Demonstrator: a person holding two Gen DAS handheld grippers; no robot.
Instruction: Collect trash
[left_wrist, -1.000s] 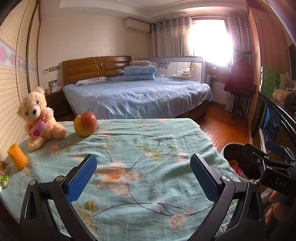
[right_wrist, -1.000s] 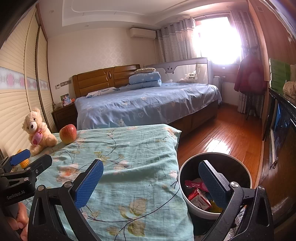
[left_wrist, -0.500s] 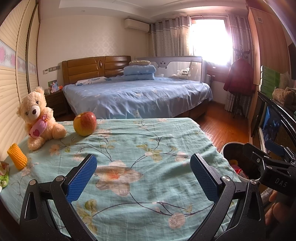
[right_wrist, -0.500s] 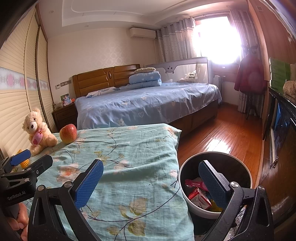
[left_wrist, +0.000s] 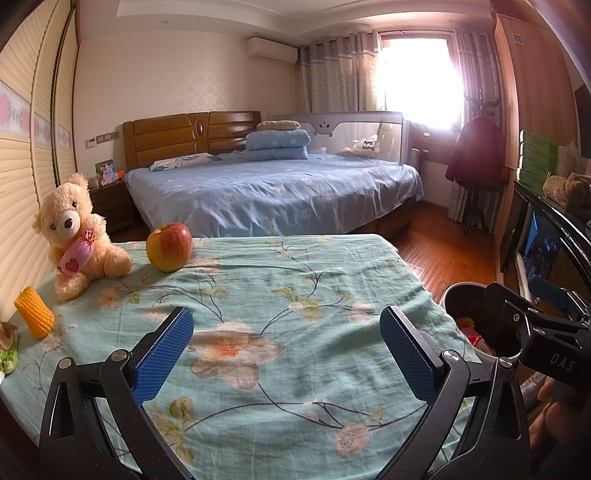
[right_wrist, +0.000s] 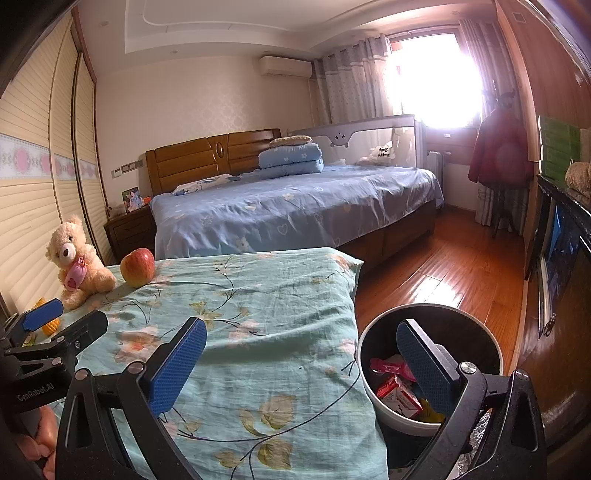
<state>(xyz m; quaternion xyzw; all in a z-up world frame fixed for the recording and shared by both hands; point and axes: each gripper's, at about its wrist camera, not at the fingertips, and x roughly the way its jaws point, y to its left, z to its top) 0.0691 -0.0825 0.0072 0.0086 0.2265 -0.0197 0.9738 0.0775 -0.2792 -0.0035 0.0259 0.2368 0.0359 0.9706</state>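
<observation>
Left gripper (left_wrist: 286, 345) spread empty above floral tablecloth (left_wrist: 288, 291), right gripper (right_wrist: 301, 360) spread empty at table edge, wrappers (right_wrist: 397, 386) inside round trash bin (right_wrist: 373, 384) beside table, apple (left_wrist: 169, 246) beside teddy bear (left_wrist: 75, 236)

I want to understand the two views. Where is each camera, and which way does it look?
Left wrist: on the left gripper, open, over the table, facing the bed; right gripper at right edge.
Right wrist: on the right gripper, open, at the table's right edge above the bin; left gripper at left.
Shared: apple, bear, bed.
</observation>
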